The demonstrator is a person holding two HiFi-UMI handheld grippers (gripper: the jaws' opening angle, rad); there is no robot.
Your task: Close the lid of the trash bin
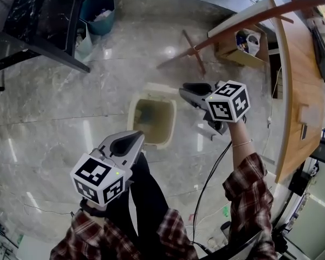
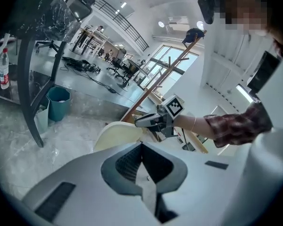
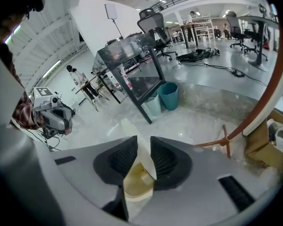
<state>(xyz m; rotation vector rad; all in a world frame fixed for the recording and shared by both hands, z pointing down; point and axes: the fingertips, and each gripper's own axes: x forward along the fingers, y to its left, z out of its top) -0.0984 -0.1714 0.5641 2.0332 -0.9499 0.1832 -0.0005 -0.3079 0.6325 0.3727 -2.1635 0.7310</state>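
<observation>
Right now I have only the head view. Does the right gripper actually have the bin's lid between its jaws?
Observer: Yes. The right gripper view shows the right gripper with its jaws closed on the edge of the cream lid.
Operator: How does the lid stand?
Observer: Upright, in the left gripper view, with its rounded face towards that camera.
Operator: And the other one?
Observer: The left gripper has its jaws together, with nothing between them.

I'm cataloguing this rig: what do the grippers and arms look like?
The left gripper and right gripper are light grey with dark ribbed pads; each carries a white cube of black square markers. A black cable hangs below the right one. The sleeves are red plaid, with a thin bracelet.
</observation>
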